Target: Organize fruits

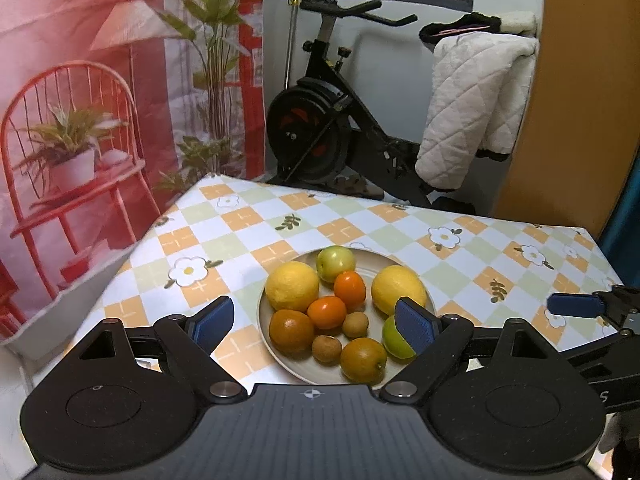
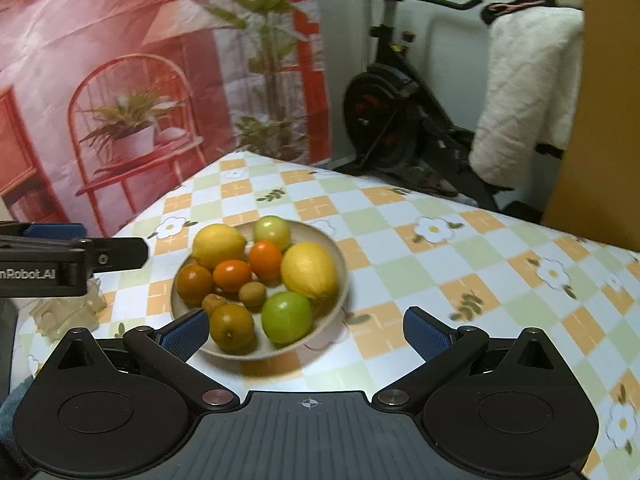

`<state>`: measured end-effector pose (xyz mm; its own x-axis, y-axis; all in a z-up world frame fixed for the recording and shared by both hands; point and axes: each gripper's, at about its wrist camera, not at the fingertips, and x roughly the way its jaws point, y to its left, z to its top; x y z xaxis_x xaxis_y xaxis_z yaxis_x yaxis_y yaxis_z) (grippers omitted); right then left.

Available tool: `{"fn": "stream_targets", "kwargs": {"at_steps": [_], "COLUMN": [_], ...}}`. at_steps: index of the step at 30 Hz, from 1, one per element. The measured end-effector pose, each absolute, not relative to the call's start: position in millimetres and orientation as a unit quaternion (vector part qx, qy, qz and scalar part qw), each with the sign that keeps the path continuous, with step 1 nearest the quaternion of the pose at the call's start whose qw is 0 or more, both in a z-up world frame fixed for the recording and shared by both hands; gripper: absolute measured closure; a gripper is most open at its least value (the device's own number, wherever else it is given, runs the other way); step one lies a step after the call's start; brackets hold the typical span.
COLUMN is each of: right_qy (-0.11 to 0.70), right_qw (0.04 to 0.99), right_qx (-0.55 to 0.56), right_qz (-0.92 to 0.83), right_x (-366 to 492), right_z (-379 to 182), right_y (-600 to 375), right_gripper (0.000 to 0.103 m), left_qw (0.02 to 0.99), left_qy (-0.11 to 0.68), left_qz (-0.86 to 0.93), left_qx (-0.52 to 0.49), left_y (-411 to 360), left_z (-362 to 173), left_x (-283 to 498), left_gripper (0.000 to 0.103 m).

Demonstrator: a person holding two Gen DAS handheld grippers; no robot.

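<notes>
Left claw (image 1: 314, 326) spread wide, gripping nothing, poised over the near edge of the plate (image 1: 372, 262); right claw (image 2: 306, 334) also spread and empty, just right of the plate's near rim (image 2: 340, 258). Plate round, pale, lying flat on the table (image 1: 460, 264), nearer its left side; checked cloth, orange, green and white with daisies.

On the plate: two lemons, left one (image 1: 292, 286) roundish, right one (image 1: 398, 290) with its long axis running near-left to far-right; pale green apple (image 1: 335, 263) at the far rim; bright green apple (image 2: 287, 317) at the near right; two bright orange fruits (image 1: 350, 289) in the middle; two darker oranges (image 1: 291, 330) near and left; two small brown fruits (image 1: 355, 325) between them; all touching or close.

Beyond the table: exercise bike (image 1: 332, 120) with white quilted cloth (image 1: 472, 104) draped on it; red printed backdrop (image 1: 80, 80) at left.
</notes>
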<state>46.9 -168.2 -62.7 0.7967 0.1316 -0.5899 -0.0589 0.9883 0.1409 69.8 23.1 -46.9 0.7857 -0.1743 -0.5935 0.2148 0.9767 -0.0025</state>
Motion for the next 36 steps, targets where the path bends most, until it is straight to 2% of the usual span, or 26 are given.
{"fn": "stream_targets", "kwargs": {"at_steps": [18,36], "right_qy": [0.276,0.261], "right_qw": [0.954,0.956], "right_qx": [0.112,0.115], "right_qz": [-0.043,-0.064], "right_x": [-20.5,-34.1], "right_z": [-55.1,-52.1], "right_y": [-209.8,-219.0], "right_gripper": [0.001,0.001], "left_qw": [0.951,0.949], "left_qy": [0.28,0.271], "left_qz": [-0.132,-0.162], "left_qx": [0.013,0.016], "left_y": [6.5,-2.2], "left_z": [-28.3,-26.8], "left_x": [26.6,20.7], "left_gripper": [0.014,0.014]}}
